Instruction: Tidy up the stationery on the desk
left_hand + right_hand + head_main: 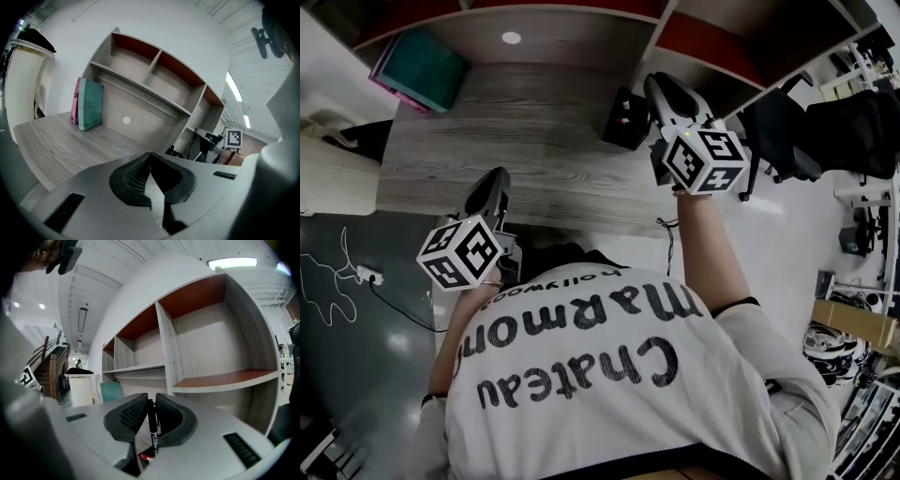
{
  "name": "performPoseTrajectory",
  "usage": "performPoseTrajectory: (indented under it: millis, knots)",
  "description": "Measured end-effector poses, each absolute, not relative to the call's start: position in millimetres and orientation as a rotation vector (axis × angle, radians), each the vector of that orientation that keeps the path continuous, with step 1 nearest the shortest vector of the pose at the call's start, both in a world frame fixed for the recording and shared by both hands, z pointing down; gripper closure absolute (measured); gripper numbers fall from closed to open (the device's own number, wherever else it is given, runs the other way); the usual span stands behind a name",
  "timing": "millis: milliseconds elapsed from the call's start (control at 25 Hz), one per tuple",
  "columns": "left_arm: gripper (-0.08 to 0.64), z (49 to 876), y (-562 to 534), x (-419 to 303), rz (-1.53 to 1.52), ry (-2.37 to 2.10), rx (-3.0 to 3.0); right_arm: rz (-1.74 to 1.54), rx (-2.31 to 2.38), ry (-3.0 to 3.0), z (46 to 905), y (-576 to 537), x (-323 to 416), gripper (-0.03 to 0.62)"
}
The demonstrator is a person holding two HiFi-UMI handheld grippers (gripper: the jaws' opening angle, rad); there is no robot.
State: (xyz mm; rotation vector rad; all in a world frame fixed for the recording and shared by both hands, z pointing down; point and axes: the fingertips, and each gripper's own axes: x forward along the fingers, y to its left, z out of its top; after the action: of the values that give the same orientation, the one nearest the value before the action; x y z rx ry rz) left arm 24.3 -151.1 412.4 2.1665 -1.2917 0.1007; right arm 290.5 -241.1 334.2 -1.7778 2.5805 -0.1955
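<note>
White T-shirt [609,375], bold black lettering [581,352], dark-edged sleeves [755,328]; the left hand-held gripper [492,183] and right hand-held gripper [661,86] show grey shells, black ribbed pads [130,178], black-and-white marker cubes [461,253].

Teal rectangular books [422,67] stand at upper left on a grey wood-grain desk [534,150]. A black boxy container [628,117] sits right of them.

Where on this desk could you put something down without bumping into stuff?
The middle of the desk is bare, from the books at its left end to the black container at its right. The shelves above stand empty too. Only the right end, around the container, is crowded.
</note>
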Motion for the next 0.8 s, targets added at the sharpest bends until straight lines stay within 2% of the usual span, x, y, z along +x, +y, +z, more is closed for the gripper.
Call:
performPoseTrajectory:
  millis: [800]
  knots:
    - [0.545,424.3,-133.2,4.4,0.124,-1.388,2.09,-0.241,-1.715,2.567,367.7,-245.8,291.8,0.525]
